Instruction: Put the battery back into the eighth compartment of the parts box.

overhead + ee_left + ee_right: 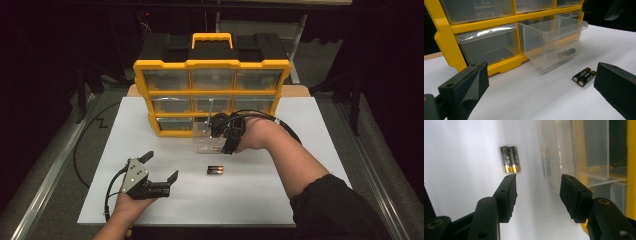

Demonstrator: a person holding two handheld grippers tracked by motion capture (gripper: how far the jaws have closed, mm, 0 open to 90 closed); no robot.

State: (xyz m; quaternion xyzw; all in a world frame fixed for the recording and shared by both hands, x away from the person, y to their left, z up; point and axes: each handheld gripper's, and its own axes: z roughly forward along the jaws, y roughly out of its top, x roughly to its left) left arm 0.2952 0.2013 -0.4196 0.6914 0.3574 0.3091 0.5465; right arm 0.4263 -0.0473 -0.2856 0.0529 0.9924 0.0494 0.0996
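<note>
Bench (300,200): flat white top, carrying the cabinet, the drawer, the batteries and both tongs.
Cabinet (165,64): yellow-framed plastic organiser with rows of clear drawers and a black top with a yellow handle, standing upright at the far side of the bench.
Drawer (554,45): clear plastic, pulled out of the bottom row at the middle and resting with its front low on the white top.
Battery in drawer (566,53): one black and copper-coloured cell, lying on its side on the drawer floor near the front wall.
Battery pair (215,170): two black and copper cells lying side by side and touching, on the bare bench just in front of the drawer; seen also in the left gripper view (584,76) and in the right gripper view (510,159).
Right tongs (223,137): released, jaws standing apart with nothing between the pads (511,192); placed right at the pulled-out drawer, beside its near edge, and pointed along the bench toward the battery pair.
Left tongs (159,167): released, jaws spread wide and empty; resting low over the near left part of the bench, well apart from the battery pair, and facing the cabinet and drawer.
</note>
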